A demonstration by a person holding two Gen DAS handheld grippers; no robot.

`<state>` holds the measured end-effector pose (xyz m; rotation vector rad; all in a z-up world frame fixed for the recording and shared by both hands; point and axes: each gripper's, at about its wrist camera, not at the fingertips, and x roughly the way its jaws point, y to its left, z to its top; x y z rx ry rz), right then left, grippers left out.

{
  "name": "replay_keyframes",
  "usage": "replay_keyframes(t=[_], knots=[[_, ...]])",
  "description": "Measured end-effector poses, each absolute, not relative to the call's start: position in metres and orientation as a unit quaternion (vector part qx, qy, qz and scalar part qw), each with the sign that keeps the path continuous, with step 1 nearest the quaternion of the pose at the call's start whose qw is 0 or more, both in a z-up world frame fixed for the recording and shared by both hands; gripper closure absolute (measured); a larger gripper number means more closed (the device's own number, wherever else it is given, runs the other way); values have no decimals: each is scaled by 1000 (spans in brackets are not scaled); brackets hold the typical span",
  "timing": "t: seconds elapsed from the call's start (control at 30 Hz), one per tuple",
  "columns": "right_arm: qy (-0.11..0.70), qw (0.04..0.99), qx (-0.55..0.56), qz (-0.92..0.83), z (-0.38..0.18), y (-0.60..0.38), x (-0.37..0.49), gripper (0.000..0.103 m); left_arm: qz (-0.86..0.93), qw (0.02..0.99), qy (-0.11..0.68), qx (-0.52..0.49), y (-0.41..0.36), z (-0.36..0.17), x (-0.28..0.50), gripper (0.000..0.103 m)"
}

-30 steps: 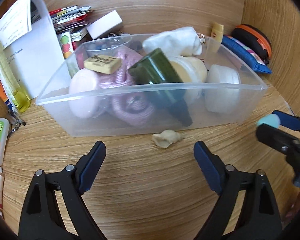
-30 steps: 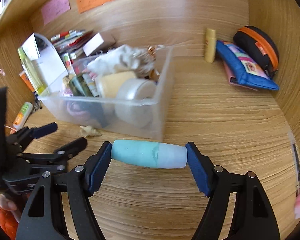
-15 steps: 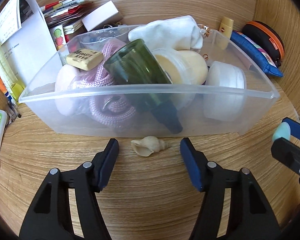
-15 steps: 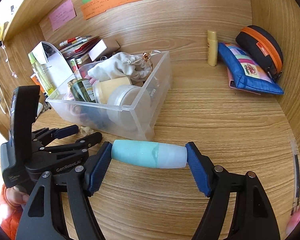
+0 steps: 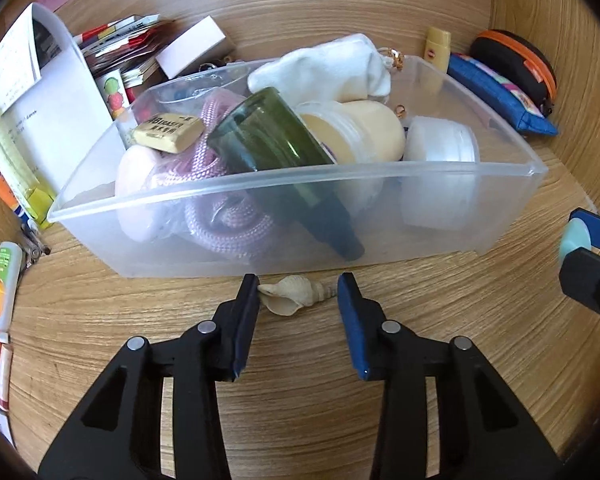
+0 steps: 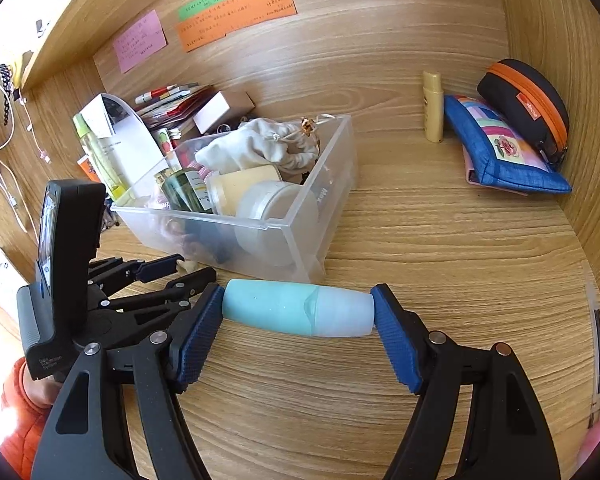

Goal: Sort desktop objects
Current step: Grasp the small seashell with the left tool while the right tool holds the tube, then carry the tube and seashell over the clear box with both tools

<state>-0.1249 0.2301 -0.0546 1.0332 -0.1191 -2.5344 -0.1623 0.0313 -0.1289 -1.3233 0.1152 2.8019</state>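
Observation:
A small beige seashell (image 5: 294, 293) lies on the wooden desk right in front of a clear plastic bin (image 5: 300, 178). My left gripper (image 5: 298, 300) is around the shell, jaws partly closed: the left pad touches it, the right pad stands just off its tip. The bin holds a green bottle (image 5: 276, 152), pink rope (image 5: 220, 216), an eraser (image 5: 168, 132), jars and a white cloth pouch (image 5: 324, 70). My right gripper (image 6: 298, 314) is shut on a teal and white tube (image 6: 298, 312), held lengthwise between the pads above the desk, right of the bin (image 6: 296, 232).
A blue pouch (image 6: 504, 152), a black and orange case (image 6: 528, 104) and a yellow tube (image 6: 432, 108) sit at the back right. Papers, cards and a white box (image 5: 192, 46) stand behind the bin's left. Bottles and tubes (image 5: 2, 284) line the left edge.
My left gripper moved forward to the shell and its jaws narrowed around it. My right gripper rose and pulled back a little, still holding the tube.

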Motion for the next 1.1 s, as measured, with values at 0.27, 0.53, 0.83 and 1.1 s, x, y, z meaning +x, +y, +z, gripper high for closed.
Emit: replay_keyframes(t=[0.27,0.53,0.83,1.1], knots=[[-41,202,366,-907,-49,226,-123,32,918,23,-4,-395,12,-106,-138,63],[-32,207,357,-910,-39,212,-127,32,933,38,-25,-358,-6,-76,-120,63],[-27,207,339,-917,-21,197,-143,32,939,42,-32,-339,-23,-60,-128,63],[-15,211,338,-917,-11,187,-172,32,947,40,-40,-317,-32,-44,-145,63]])
